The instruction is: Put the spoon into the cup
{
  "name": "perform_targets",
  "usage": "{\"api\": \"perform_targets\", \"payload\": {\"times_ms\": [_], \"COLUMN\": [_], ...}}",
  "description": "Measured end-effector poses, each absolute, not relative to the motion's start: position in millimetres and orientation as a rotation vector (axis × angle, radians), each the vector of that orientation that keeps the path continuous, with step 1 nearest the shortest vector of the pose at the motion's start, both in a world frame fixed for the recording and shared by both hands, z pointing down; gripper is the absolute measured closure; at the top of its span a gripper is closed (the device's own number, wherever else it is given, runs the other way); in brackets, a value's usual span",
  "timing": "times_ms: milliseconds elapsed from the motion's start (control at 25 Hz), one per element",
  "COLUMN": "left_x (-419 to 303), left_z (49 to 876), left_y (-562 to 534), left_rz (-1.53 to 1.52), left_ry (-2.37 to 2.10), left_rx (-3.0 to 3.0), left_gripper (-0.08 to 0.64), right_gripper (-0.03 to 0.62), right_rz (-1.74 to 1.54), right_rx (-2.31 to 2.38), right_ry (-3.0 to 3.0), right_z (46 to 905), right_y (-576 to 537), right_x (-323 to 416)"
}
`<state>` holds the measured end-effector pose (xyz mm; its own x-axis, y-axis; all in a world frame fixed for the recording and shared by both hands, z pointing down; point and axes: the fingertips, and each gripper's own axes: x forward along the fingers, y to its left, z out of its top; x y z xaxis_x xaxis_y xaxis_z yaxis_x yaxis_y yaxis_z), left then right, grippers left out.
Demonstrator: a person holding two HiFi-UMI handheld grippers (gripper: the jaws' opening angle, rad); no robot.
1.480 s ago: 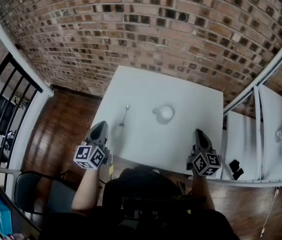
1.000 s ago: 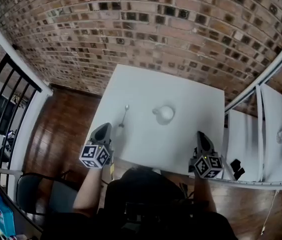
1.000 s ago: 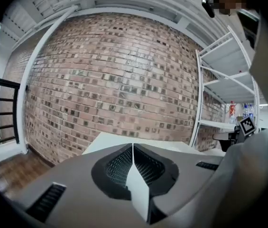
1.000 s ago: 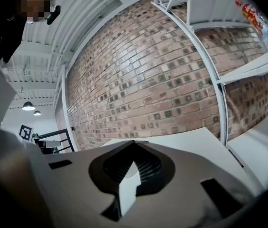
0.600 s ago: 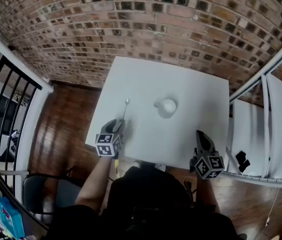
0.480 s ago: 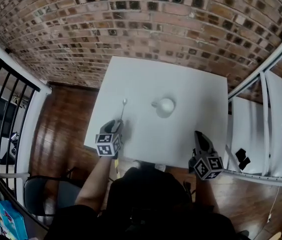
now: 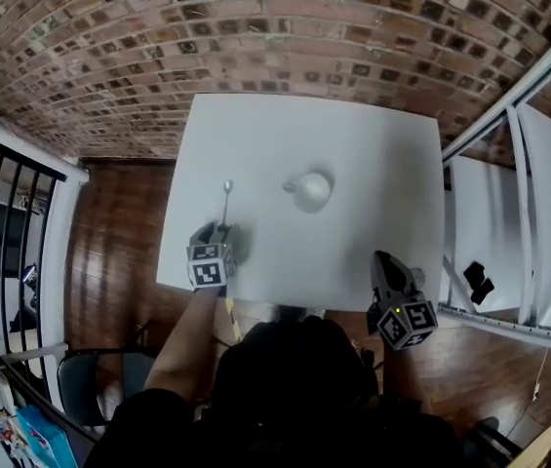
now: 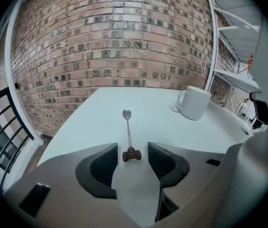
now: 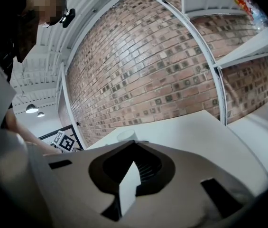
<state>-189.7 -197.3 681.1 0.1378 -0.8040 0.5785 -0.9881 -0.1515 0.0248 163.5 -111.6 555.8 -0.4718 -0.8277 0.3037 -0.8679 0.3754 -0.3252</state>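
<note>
- The left gripper (image 8: 131, 151) is low over the near left part of the white bench (image 7: 363, 144). Its fingers (image 8: 103, 165) are opening and stand apart.
- The spoon (image 8: 128, 127) lies flat on the bench. Its brown handle end is between these fingers and touches neither, and its bowl points toward the brick wall (image 7: 255, 47).
- The white cup (image 7: 311, 190) stands upright to the right of the spoon, apart from it, with its handle on the spoon's side.
- The right gripper (image 7: 392, 276) is at the near right edge of the bench. Its fingers (image 9: 180, 160) are together, with nothing between them.
</note>
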Motion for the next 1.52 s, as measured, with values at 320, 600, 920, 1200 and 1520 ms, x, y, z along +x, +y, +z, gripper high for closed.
{"api": "perform_targets", "payload": {"times_ms": [320, 600, 920, 1200, 1520], "left_x": [-186, -186, -192, -201, -206], "left_z": [692, 696, 693, 677, 636], "left_y": [-198, -201, -203, -204, -206], "left_rz": [0.602, 0.625, 0.644, 0.595, 0.515], "left_ry": [-1.736, -1.707, -1.657, -1.704, -1.767], "left_rx": [2.012, 1.984, 1.942, 1.945, 2.040], "left_gripper": [0.351, 0.351, 0.442, 0.442, 0.442], "right_gripper": [0.588, 0.588, 0.588, 0.588, 0.588], "right_rz": [0.683, 0.681, 0.654, 0.636, 0.595], "right_rx": [1.568, 1.499, 1.488, 1.500, 1.493], "right_ry": [-2.503, -2.532, -2.556, -2.565, -2.601], "right_z": [559, 561, 554, 549, 537], "right_y": [-112, -111, -116, -116, -123], "right_x": [171, 152, 147, 148, 143]}}
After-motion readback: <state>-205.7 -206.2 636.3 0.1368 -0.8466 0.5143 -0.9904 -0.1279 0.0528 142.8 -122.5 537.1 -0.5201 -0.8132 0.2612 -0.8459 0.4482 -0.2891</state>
